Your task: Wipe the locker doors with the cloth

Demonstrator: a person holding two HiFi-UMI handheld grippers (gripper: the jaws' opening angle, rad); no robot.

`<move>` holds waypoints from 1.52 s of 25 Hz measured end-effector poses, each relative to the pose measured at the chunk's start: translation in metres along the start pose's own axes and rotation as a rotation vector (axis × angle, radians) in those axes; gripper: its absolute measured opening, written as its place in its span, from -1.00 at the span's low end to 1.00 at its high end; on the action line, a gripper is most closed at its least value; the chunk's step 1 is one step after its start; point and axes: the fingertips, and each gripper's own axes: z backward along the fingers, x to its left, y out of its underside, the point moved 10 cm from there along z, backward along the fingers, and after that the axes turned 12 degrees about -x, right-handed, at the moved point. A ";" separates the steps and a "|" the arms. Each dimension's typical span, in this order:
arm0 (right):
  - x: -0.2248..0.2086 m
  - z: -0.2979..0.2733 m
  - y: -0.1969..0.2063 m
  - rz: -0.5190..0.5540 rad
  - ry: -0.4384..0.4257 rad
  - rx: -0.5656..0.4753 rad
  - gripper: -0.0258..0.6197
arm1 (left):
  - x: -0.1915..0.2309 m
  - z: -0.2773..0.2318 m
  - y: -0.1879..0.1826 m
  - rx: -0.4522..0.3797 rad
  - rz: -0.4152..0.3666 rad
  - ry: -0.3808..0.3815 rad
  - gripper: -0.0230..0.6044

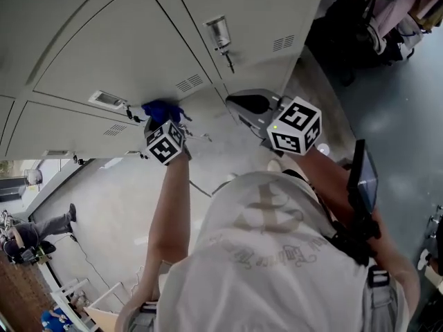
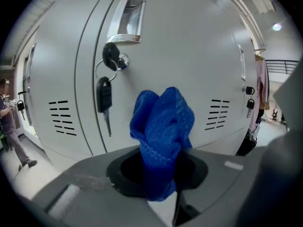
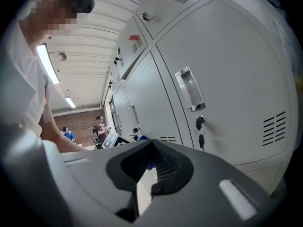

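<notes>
Left gripper (image 2: 161, 176): jaws clamped on a bunched blue cloth (image 2: 163, 126), which stands up out of them. The cloth is close before a grey locker door (image 2: 199, 51), toward its lower edge; whether it touches cannot be told. Just left of the cloth, near the door's left edge: a key (image 2: 111, 56) in the lock, with a second key (image 2: 104, 98) hanging from its ring. Above these is a recessed metal handle (image 2: 127, 17).
Right gripper (image 3: 150, 174): jaws slightly apart, nothing between them, aimed along the locker row.
</notes>
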 end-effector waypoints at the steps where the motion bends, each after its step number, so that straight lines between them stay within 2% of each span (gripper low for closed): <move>1: -0.002 0.001 -0.001 -0.002 -0.001 0.000 -0.90 | -0.004 -0.001 0.000 0.001 0.005 -0.002 -0.56; 6: -0.011 0.011 -0.004 -0.018 -0.008 -0.003 -0.90 | -0.027 -0.002 -0.002 0.013 0.011 0.013 -0.56; 20: -0.036 0.045 -0.011 -0.027 -0.010 -0.021 -0.90 | -0.113 -0.014 -0.013 0.019 0.023 0.145 -0.57; 26: -0.048 0.071 -0.016 -0.032 0.007 -0.028 -0.90 | -0.138 -0.018 -0.011 0.021 -0.003 0.123 -0.57; 28: -0.051 0.078 -0.016 -0.035 0.007 -0.028 -0.90 | -0.145 -0.020 -0.006 0.029 -0.007 0.154 -0.57; 32: -0.052 0.086 -0.015 -0.037 -0.011 -0.017 -0.90 | -0.165 -0.019 0.004 -0.005 -0.006 0.257 -0.57; 38: -0.050 0.090 -0.013 -0.004 -0.056 0.003 -0.90 | -0.164 0.013 0.004 -0.101 0.009 0.320 -0.56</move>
